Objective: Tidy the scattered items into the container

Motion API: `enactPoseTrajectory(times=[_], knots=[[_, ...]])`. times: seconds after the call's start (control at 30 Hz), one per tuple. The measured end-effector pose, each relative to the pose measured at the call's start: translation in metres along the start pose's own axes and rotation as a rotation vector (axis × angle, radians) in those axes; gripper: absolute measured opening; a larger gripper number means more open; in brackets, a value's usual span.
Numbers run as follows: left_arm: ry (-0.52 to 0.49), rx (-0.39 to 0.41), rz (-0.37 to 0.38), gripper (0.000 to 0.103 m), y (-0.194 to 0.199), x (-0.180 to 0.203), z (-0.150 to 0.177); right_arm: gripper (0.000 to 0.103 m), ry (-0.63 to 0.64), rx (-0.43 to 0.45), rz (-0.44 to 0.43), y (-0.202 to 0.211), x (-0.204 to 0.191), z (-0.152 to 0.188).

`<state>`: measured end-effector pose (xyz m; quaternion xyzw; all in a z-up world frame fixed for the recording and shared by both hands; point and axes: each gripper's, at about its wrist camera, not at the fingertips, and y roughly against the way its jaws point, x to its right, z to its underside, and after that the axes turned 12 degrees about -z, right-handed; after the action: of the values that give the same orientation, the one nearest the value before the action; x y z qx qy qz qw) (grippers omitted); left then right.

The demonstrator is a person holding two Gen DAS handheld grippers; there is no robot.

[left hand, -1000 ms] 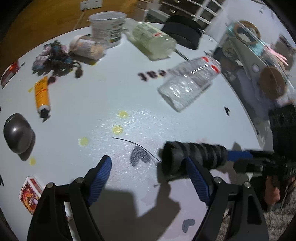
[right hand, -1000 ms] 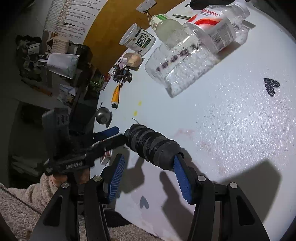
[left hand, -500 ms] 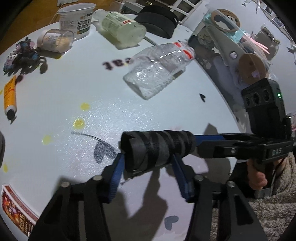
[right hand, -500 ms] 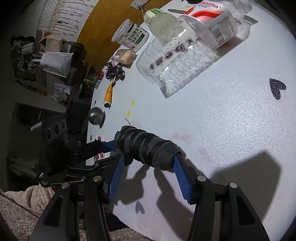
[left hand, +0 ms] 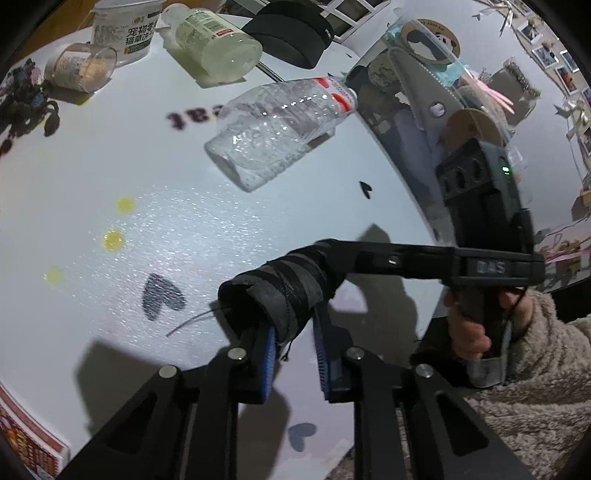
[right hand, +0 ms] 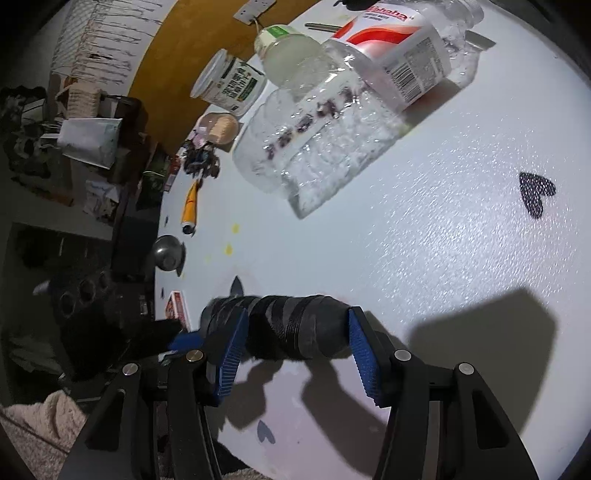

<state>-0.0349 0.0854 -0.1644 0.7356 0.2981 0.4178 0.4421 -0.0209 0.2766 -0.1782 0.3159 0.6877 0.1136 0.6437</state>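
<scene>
A black thread-wound spool (left hand: 284,291) is held above the white table between both grippers. My left gripper (left hand: 293,354) is shut on its near end. The spool also shows in the right wrist view (right hand: 291,325), where my right gripper (right hand: 295,350) has its blue pads around the spool's length, and whether they press it I cannot tell. A loose black thread trails from the spool onto the table. A clear container (left hand: 436,85) with tape rolls and other items stands beyond the table's right edge.
A clear plastic bottle (left hand: 280,133) lies on the table ahead, with a cloudy bottle (left hand: 210,40), a white tub (left hand: 125,29), a small jar (left hand: 79,68) and black caps (left hand: 291,29) behind it. An orange tube (right hand: 191,206), a metal bowl (right hand: 168,253) and a card box (left hand: 29,443) lie at the left.
My left gripper has closed from wide open onto the spool's end. The spool has swung so it points toward the left camera.
</scene>
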Motion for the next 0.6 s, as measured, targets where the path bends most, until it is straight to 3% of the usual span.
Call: enactPoseTrajectory(times=[0.17,0.37,0.5,0.6], knots=[[0.029,0.006,0.009,0.015,0.003,0.004,0.001,0.056,0.017,0.000,0.051,0.001,-0.005,-0.005],[0.043,0.005,0.007,0.013,0.004,0.008,0.002,0.056,0.342,0.012,0.270,0.026,-0.047,0.003],[0.056,0.001,0.009,0.013,0.004,0.006,-0.002,0.056,0.634,-0.160,0.437,0.016,-0.069,0.025],[0.073,0.005,0.025,0.011,0.005,0.006,-0.007,0.056,0.701,-0.218,0.496,0.005,-0.070,0.038]])
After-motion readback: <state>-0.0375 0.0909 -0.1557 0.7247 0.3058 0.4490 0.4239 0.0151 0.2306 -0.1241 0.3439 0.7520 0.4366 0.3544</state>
